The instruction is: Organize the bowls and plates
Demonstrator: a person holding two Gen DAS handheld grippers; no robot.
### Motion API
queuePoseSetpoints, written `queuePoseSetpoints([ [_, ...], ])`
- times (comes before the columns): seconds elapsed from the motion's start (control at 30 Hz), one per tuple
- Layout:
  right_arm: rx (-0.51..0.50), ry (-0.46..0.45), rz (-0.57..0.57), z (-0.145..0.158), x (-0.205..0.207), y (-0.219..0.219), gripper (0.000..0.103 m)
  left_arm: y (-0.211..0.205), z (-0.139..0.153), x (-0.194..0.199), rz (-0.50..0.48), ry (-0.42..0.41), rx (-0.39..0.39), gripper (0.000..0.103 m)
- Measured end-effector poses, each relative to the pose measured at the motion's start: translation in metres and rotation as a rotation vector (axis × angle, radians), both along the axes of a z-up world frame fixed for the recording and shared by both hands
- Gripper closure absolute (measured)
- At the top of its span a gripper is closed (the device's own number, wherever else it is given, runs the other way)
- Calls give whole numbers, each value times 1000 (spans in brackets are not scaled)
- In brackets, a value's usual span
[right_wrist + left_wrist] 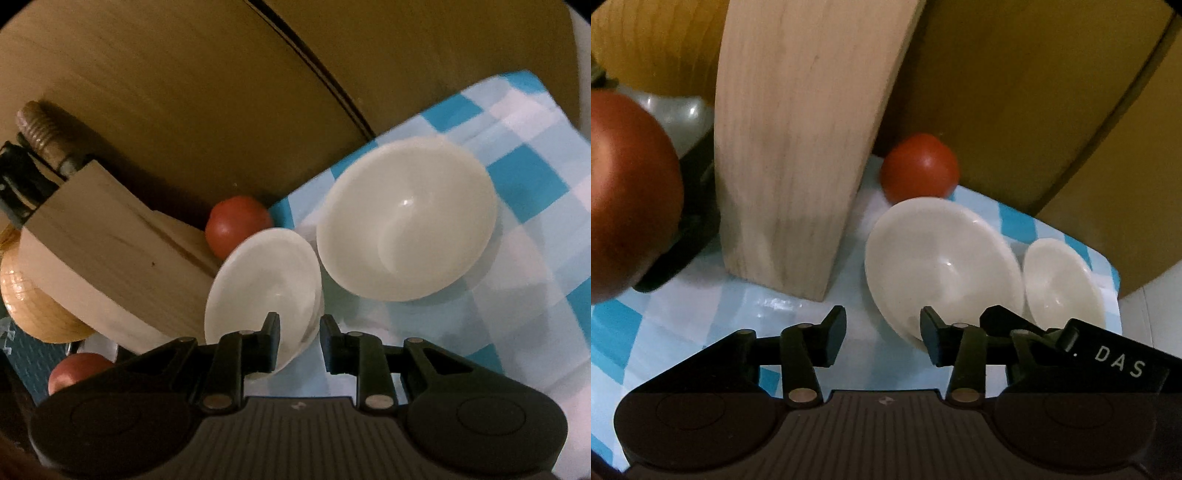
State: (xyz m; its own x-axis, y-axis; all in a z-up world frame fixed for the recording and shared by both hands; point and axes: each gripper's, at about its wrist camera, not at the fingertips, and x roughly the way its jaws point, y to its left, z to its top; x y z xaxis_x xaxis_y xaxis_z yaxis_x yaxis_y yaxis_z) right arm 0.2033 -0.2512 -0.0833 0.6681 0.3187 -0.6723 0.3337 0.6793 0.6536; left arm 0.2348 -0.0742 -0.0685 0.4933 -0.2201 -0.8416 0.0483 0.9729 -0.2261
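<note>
A white plate (942,258) and a white bowl (1062,280) sit on the blue-and-white checked cloth (701,302). In the right wrist view the plate (266,284) is tilted, its edge between my right gripper's (300,341) open jaws, and the bowl (406,218) sits beyond to the right. My left gripper (882,336) is open and empty, just left of the plate. The right gripper (1082,343) shows in the left wrist view beside the plate's near edge.
An upright wooden board (798,147) stands behind the left gripper. A red tomato (919,166) lies behind the plate, another (624,192) close at left. A wooden wall (1015,92) closes the back. The cloth's edge (1115,288) is at right.
</note>
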Motion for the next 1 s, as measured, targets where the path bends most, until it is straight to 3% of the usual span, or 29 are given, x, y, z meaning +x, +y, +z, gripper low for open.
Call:
queuePoseSetpoints([
  [0.17, -14, -16, 13, -5, 7, 4, 84, 0, -5, 5, 6, 2, 4, 58],
  [0.2, -16, -14, 24, -6, 7, 4, 90, -3, -8, 8, 1, 7, 8, 62],
  [0.27, -12, 1, 40, -9, 8, 5, 92, -7, -9, 9, -32, 21, 11, 72],
  [0.33, -32, 7, 53, -7, 7, 8, 93, -9, -7, 6, -41, 14, 43, 75],
  [0.6, -54, 51, 88, 6, -18, 9, 92, -9, 2, -17, -103, 35, 65, 75],
  [0.83, -157, 53, 87, 20, -55, 8, 90, -13, 1, -42, -170, 26, 80, 64],
  [1.0, -106, 38, 62, 15, -52, 6, 87, -11, 1, -41, -163, 18, 77, 60],
])
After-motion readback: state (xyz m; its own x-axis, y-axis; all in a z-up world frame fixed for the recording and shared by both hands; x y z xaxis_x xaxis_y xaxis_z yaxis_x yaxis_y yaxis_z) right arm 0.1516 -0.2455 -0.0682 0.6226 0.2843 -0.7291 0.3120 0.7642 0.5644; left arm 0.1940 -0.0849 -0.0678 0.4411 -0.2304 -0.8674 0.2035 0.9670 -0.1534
